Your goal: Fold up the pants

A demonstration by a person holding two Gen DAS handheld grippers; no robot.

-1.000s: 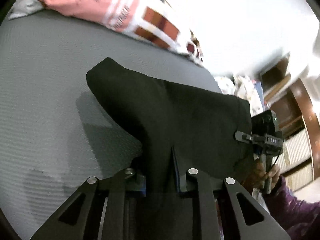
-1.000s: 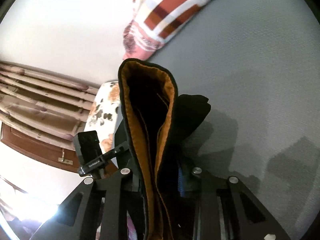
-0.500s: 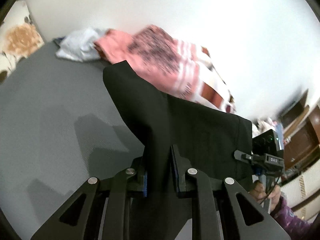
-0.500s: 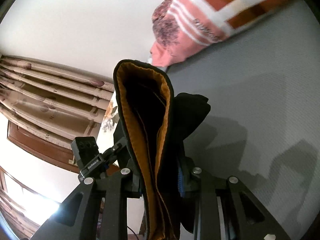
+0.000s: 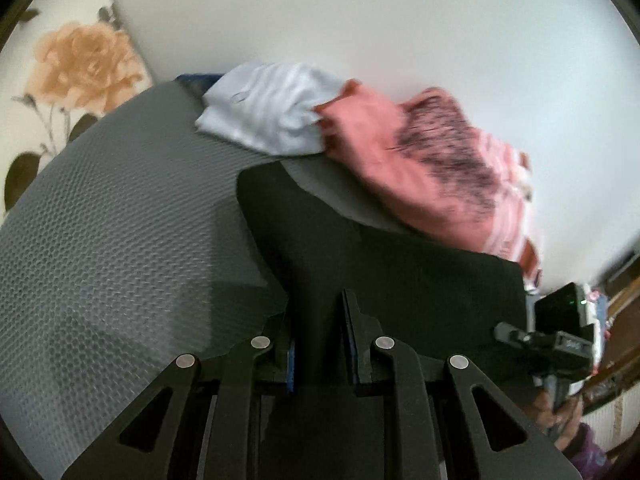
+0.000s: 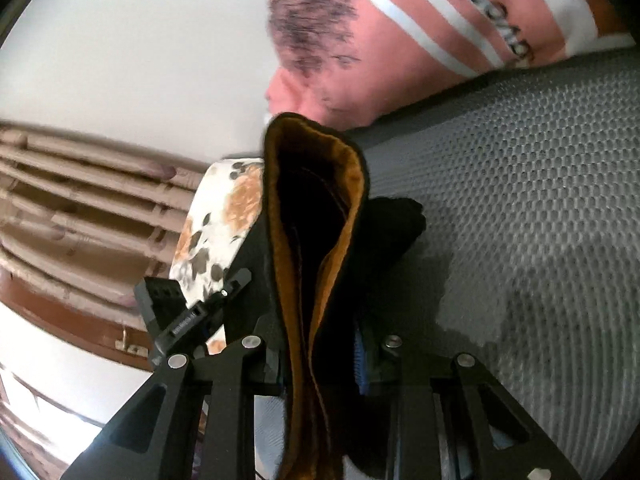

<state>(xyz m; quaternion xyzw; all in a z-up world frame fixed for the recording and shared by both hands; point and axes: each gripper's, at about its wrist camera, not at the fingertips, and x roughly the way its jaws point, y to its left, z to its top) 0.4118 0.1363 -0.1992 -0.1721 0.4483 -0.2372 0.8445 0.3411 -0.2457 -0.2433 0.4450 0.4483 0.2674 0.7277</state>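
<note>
grey textured bed [image 5: 120,240], white wall behind. black pants [image 5: 380,280] lifted above it, left hand-held gripper [image 5: 320,344] and right hand-held gripper [image 6: 320,356] both clamped on fabric. soft, limp, fleece-lined so fairly thick; best gripped at edges.

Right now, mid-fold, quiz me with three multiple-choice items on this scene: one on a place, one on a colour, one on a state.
1. Where does the white garment lie?
A. beside the pink garment at the grey mat's far edge
B. under the black pants
C. in the right gripper

2. What colour is the pants' lining?
A. blue
B. orange-brown
C. white

3. What is the left gripper doing?
A. hanging open
B. clamping the white garment
C. clamping the pants

Answers: 1 A, the two touch near the wall. 2 B, seen in the right wrist view. 3 C, black cloth fills its jaws.
</note>
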